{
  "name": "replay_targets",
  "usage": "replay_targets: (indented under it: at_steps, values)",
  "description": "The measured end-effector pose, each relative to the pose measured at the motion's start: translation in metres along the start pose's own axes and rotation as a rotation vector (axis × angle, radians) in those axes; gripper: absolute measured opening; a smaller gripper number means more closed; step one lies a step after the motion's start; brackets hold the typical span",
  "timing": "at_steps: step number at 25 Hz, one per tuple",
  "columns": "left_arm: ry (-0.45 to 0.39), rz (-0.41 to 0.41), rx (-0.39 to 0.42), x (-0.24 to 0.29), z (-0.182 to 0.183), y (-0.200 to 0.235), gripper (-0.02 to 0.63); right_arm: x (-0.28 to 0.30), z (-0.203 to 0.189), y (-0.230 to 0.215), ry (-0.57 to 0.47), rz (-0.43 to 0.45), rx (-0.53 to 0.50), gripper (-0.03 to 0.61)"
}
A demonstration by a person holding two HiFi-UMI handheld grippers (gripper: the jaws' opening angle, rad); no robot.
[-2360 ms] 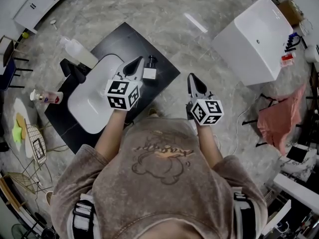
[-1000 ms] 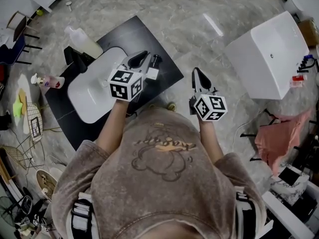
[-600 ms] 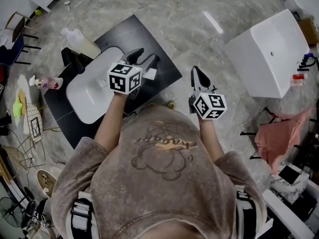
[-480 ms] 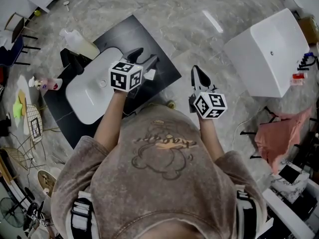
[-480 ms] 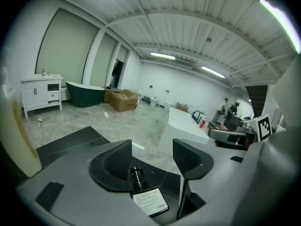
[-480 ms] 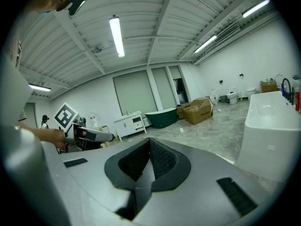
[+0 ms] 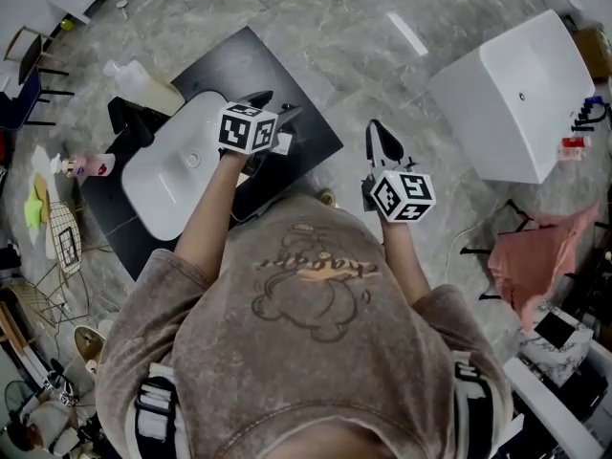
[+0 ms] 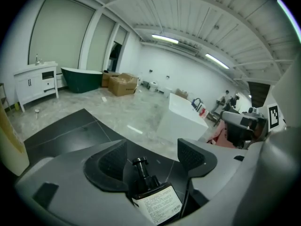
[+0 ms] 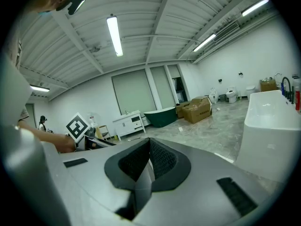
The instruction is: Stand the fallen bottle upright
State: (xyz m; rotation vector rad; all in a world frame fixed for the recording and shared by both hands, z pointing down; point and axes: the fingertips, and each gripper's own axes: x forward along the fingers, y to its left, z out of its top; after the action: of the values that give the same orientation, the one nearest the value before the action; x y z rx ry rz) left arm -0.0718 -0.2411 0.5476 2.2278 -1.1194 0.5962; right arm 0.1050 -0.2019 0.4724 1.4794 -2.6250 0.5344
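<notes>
A dark pump bottle (image 8: 151, 197) with a white label (image 7: 280, 142) rests on the black countertop (image 7: 229, 65) beside the white basin (image 7: 177, 165). Its black pump head (image 8: 140, 166) points away from me. I cannot tell whether it lies or stands. My left gripper (image 7: 274, 105) is open, and its jaws have just been opening. In the left gripper view the left gripper (image 8: 151, 155) straddles the bottle's neck without the pads touching it. My right gripper (image 7: 379, 134) hovers off the counter's right edge, shut and empty. The right gripper (image 9: 146, 160) shows its pads pressed together.
A black faucet (image 7: 129, 122) stands left of the basin, with a cream jug (image 7: 143, 84) lying behind it. A small pink-labelled bottle (image 7: 81, 167) lies further left. A white block-shaped tub (image 7: 507, 94) stands at the right, with a pink cloth (image 7: 540, 247) nearer me.
My left gripper has dropped lower and forward over the bottle, and its jaws have gone from shut to wide apart around the bottle's neck. The right gripper has shifted slightly.
</notes>
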Motion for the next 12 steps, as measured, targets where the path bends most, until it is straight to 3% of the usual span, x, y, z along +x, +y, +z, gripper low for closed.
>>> replay_targets:
  at_steps: [12]
  values:
    - [0.232, -0.021, -0.044, 0.048, -0.050, 0.023, 0.322, 0.011, -0.002, -0.023, 0.011, -0.019, 0.018, -0.005]
